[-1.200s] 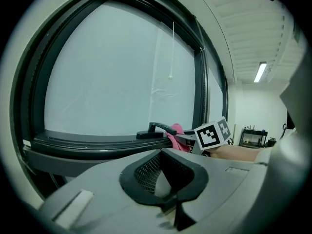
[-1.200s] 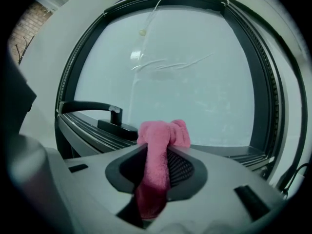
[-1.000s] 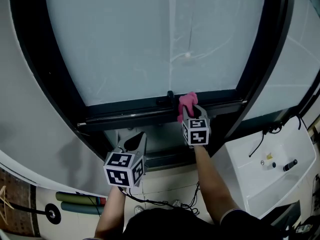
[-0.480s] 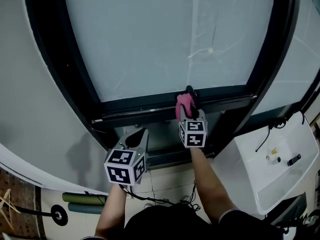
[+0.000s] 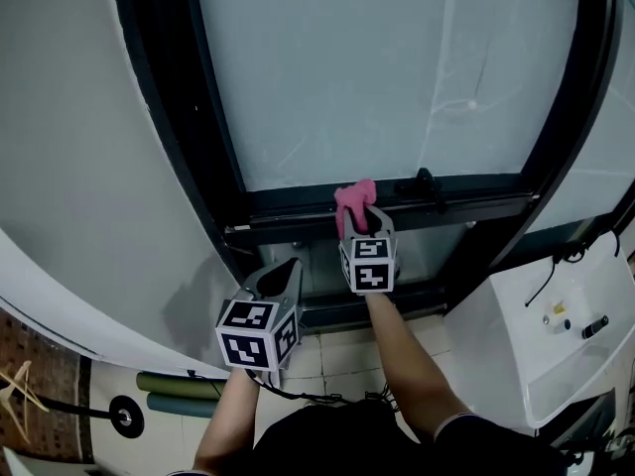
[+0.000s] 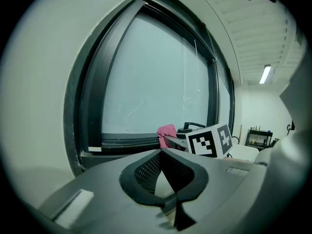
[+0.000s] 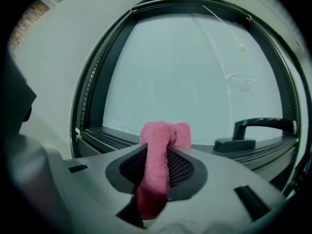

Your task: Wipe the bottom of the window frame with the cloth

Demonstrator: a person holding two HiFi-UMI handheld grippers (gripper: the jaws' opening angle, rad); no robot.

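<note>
The pink cloth (image 5: 354,197) rests against the dark bottom rail of the window frame (image 5: 293,212), just left of the black handle (image 5: 425,182). My right gripper (image 5: 362,218) is shut on it. In the right gripper view the cloth (image 7: 157,160) is folded between the jaws, with the rail (image 7: 105,137) just beyond and the handle (image 7: 253,130) to the right. My left gripper (image 5: 281,277) hangs lower and to the left, below the sill. It is shut and holds nothing. In the left gripper view its tips (image 6: 162,153) meet, and the cloth (image 6: 166,131) shows ahead.
A white basin unit (image 5: 536,335) with a cable stands at the lower right. Green rolled mats (image 5: 174,395) lie on the tiled floor at the lower left. A pale wall (image 5: 89,167) runs beside the frame's left upright (image 5: 184,117).
My right gripper has slid the cloth left along the bottom rail, from the right of the handle to its left. The left gripper has stayed low and shut.
</note>
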